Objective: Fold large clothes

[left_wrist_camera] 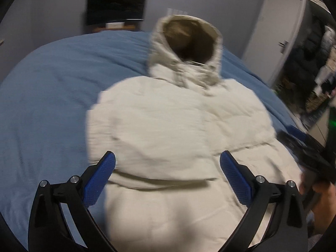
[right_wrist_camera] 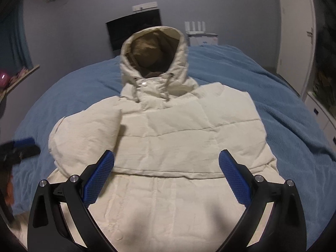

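Observation:
A cream padded jacket [left_wrist_camera: 168,121] [right_wrist_camera: 168,130] lies front up on the blue bedspread [left_wrist_camera: 48,96] [right_wrist_camera: 283,109]. Its brown-lined hood [left_wrist_camera: 189,40] [right_wrist_camera: 153,50] points to the far end. In the right wrist view one sleeve [right_wrist_camera: 84,130] lies folded in over the chest on the left. My left gripper [left_wrist_camera: 168,157] hangs open over the jacket's lower half, with nothing between its blue pads [left_wrist_camera: 105,174]. My right gripper [right_wrist_camera: 167,157] is also open and empty above the waist seam. Each gripper shows blurred at the other view's edge: the right gripper [left_wrist_camera: 308,151] and the left gripper [right_wrist_camera: 19,147].
A dark screen [left_wrist_camera: 115,6] [right_wrist_camera: 134,29] hangs on the far wall. A white door [left_wrist_camera: 273,31] and cluttered shelves [left_wrist_camera: 315,67] stand to the right, with a white wardrobe [right_wrist_camera: 294,31]. A ledge with a pink object [right_wrist_camera: 4,76] is at the left.

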`<state>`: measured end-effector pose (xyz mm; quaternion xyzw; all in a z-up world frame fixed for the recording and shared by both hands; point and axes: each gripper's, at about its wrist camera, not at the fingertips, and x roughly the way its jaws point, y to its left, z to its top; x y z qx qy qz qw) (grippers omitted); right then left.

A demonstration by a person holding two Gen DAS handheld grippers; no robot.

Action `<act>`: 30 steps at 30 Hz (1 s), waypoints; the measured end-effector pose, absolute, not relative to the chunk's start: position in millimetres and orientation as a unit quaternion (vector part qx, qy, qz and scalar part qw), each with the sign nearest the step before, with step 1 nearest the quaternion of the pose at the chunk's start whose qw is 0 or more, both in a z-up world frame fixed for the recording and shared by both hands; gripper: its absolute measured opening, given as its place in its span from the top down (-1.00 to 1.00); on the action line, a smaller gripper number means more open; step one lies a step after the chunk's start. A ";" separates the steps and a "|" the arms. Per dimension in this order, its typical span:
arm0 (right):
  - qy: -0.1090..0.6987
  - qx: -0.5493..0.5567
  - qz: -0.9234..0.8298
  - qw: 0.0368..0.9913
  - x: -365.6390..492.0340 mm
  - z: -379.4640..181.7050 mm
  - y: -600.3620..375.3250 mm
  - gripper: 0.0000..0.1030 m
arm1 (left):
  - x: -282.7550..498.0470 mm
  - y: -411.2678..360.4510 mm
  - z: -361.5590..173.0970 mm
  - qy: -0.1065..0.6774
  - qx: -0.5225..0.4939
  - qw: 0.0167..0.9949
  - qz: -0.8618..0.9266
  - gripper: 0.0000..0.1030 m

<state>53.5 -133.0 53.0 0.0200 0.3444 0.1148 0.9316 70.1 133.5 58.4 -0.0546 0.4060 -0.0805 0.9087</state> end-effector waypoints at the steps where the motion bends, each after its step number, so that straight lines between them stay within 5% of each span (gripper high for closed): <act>1: 0.345 0.010 0.126 0.930 51.1 52.0 -122.7 -0.86 | 71.9 141.2 57.7 0.407 -0.055 0.909 -0.069 -0.86; 20: 0.369 -0.198 0.329 0.846 46.2 -2.2 84.5 -0.85 | 83.2 238.5 35.8 0.430 -0.147 0.886 0.089 -0.86; 30: 0.283 -0.288 0.268 0.875 63.4 -27.9 122.0 -0.84 | 85.6 279.2 31.6 0.399 -0.255 0.877 0.085 -0.86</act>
